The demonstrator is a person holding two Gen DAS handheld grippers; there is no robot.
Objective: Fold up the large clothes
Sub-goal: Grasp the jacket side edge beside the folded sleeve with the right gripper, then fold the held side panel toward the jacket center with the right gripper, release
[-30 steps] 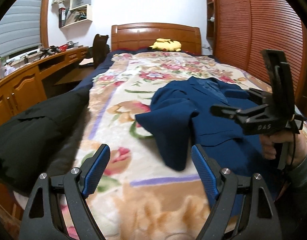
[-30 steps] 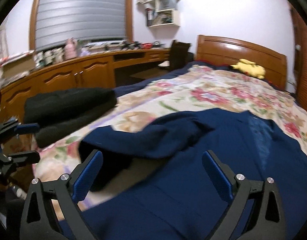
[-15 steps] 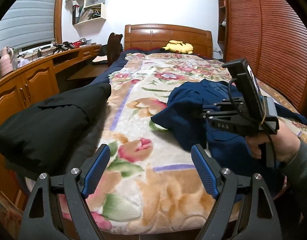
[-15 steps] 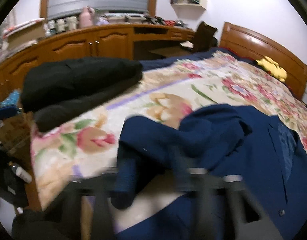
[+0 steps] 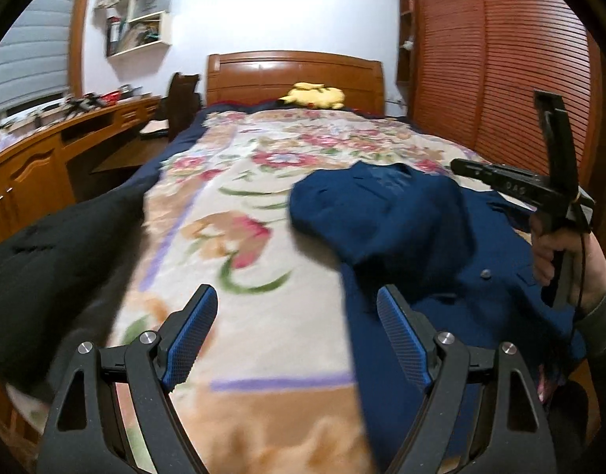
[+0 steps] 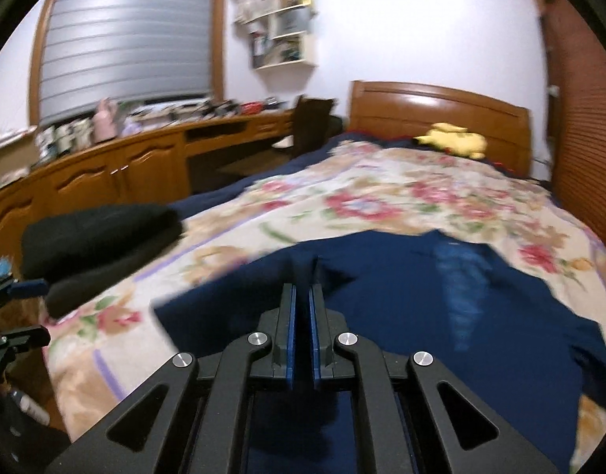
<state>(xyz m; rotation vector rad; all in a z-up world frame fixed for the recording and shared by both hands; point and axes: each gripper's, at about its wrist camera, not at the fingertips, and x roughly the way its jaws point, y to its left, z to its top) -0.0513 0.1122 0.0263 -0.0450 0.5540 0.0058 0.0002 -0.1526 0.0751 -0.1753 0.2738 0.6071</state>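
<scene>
Navy jacket (image 6: 441, 316) pinched in right claw (image 6: 302, 300); left claw (image 5: 297, 331) wide, jacket just right.

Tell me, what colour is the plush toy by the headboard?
Yellow. The plush toy shows best in the left wrist view.

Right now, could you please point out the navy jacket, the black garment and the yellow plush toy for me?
navy jacket (image 5: 413, 221): left wrist view, on its bunched upper fold.
black garment (image 6: 101, 225): right wrist view, on its top surface.
yellow plush toy (image 5: 314, 95): left wrist view, on its body.
</scene>
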